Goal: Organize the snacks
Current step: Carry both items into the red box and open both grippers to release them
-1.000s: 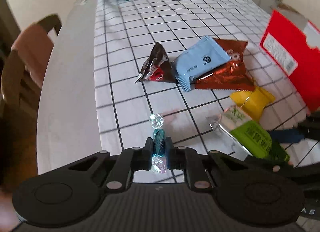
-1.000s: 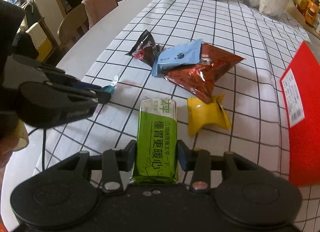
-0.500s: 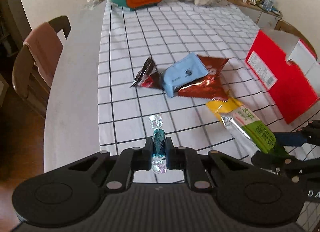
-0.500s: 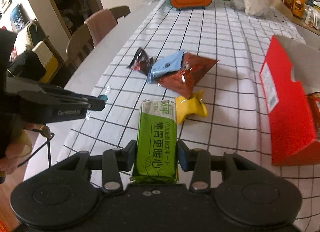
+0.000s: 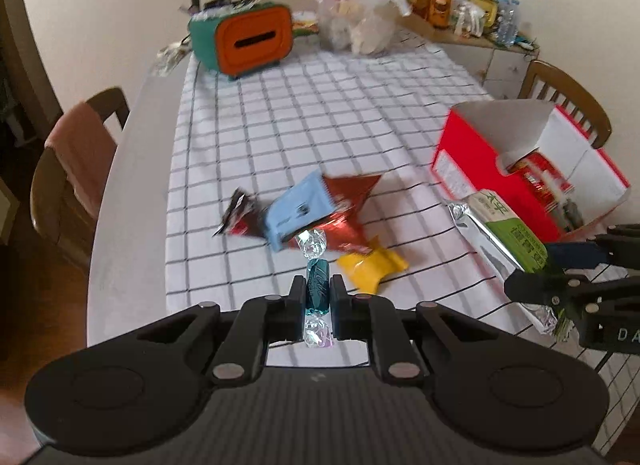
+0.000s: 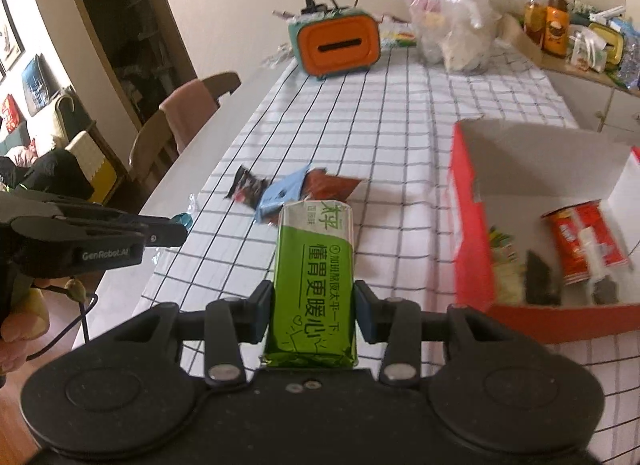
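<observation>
My left gripper [image 5: 317, 285] is shut on a small teal wrapped candy [image 5: 317, 285] with clear twisted ends, held above the checked tablecloth. My right gripper [image 6: 314, 301] is shut on a green snack packet [image 6: 314, 273], lifted off the table; the same green snack packet [image 5: 508, 233] shows at the right of the left wrist view. On the cloth lie a dark red packet [image 5: 236, 217], a light blue packet [image 5: 298, 213], a brown foil packet [image 5: 348, 201] and a yellow packet [image 5: 372, 267]. An open red box [image 6: 468, 233] with several snacks inside stands at the right.
At the table's far end stand an orange and teal tissue box [image 5: 246, 39] and a clear plastic bag [image 5: 360, 21]. Wooden chairs [image 5: 68, 169] flank the table on both sides. A shelf with jars [image 6: 556, 25] is at the back right. A hand [image 6: 12, 333] holds the left gripper.
Both grippers have risen off the table with their snacks still held. The views now take in the open red box and the far end of the table.
</observation>
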{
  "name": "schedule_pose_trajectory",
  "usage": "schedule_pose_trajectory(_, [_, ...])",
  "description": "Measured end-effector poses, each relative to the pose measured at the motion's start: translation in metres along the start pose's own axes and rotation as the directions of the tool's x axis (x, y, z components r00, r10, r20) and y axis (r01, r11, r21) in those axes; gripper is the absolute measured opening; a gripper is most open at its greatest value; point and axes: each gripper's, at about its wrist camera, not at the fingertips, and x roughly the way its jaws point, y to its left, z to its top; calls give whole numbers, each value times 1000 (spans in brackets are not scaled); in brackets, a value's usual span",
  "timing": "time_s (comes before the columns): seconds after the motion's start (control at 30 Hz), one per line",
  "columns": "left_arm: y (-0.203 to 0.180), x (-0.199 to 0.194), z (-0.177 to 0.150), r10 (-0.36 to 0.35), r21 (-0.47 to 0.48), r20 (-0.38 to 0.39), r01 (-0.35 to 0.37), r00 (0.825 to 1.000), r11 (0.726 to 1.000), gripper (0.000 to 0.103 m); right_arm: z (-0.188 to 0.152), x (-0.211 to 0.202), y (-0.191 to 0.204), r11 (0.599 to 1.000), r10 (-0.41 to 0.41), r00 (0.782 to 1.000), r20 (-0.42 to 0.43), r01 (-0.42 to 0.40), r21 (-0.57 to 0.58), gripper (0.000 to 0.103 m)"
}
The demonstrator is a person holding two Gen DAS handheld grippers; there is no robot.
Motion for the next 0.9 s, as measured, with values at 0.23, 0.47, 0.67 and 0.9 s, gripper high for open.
schedule_pose_trajectory(0.23, [-51, -14, 19, 14, 15, 31, -14, 999, 1000, 12, 5, -33, -44, 1000, -4, 999, 54, 4, -3, 41])
schedule_pose_trajectory(0.47, [-108, -18, 35, 3, 58, 60, -6, 998, 998, 12, 7, -62, -95, 1000, -18, 996, 89, 18, 1, 41])
schedule_pose_trajectory(0.67, [-155, -5, 51, -21, 73, 48, 18, 999, 997, 12, 8, -74, -141, 999, -47, 994, 98, 46, 19, 41])
schedule_pose_trajectory(0.9, [-204, 17, 72, -20, 95, 36, 16, 999, 995, 12, 9, -77, -197, 995, -99, 991, 94, 96, 37, 41])
